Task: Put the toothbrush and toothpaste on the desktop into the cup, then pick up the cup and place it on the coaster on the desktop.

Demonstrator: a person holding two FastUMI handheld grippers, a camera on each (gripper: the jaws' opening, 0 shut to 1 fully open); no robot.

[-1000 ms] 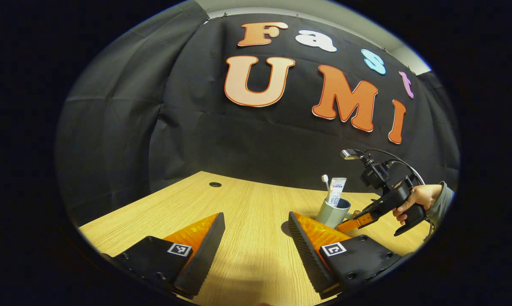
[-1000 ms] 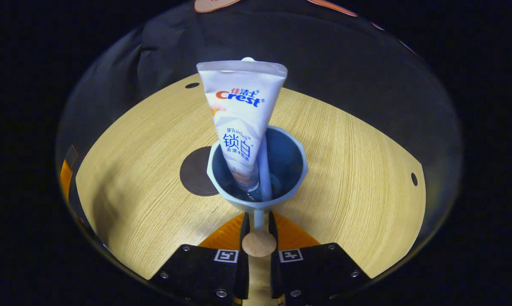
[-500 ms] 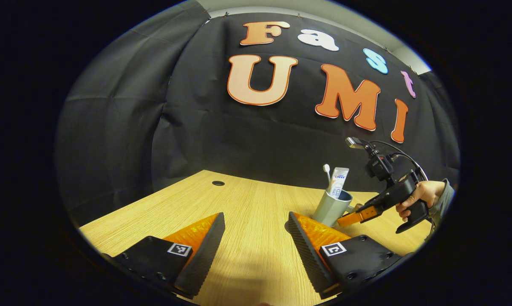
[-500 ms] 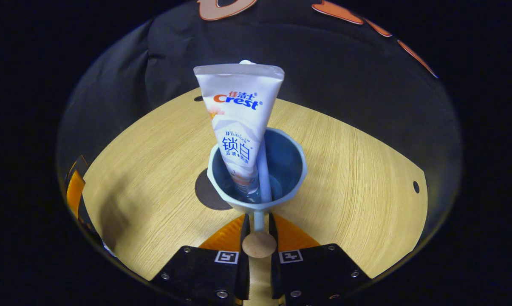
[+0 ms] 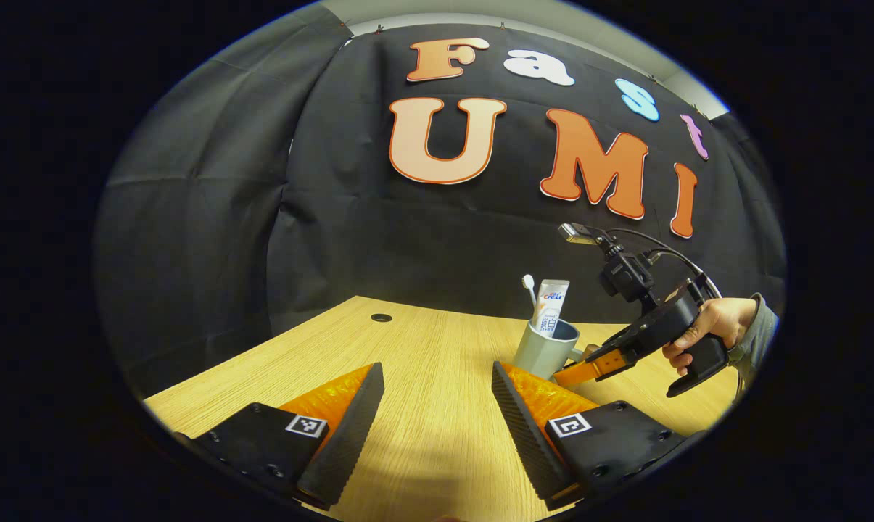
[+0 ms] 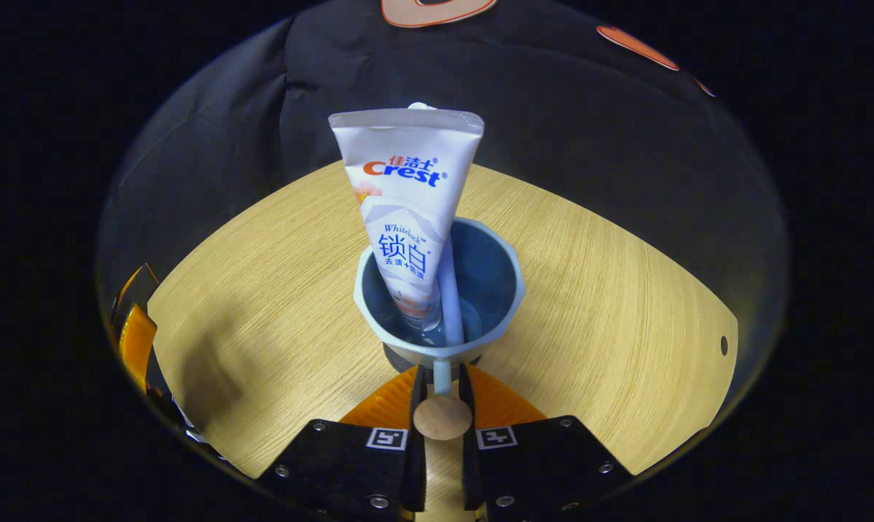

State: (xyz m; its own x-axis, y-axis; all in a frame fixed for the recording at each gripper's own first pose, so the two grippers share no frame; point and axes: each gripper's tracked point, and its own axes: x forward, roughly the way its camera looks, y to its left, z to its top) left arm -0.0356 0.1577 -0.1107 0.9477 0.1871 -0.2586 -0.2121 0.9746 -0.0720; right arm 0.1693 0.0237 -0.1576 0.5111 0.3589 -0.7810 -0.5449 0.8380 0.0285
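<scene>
My right tongs (image 6: 437, 380) are clamped on the handle of the cup (image 6: 480, 290), both fingers pressed against its thin stem just below the rim. The toothpaste (image 6: 407, 210) stands in the cup, cap end down, leaning toward the far-left side of the rim, and the toothbrush (image 6: 449, 290) stands beside it, touching it. A dark sliver of the coaster (image 6: 397, 357) shows directly under the near edge of the cup; I cannot tell whether the cup rests on it or hangs just above. In the left gripper view, my left tongs (image 5: 437, 406) are spread wide apart, holding nothing, low over the wooden surface (image 5: 422, 348). Farther off to their right I see the cup with a hand (image 5: 705, 330) holding the right gripper behind it.
</scene>
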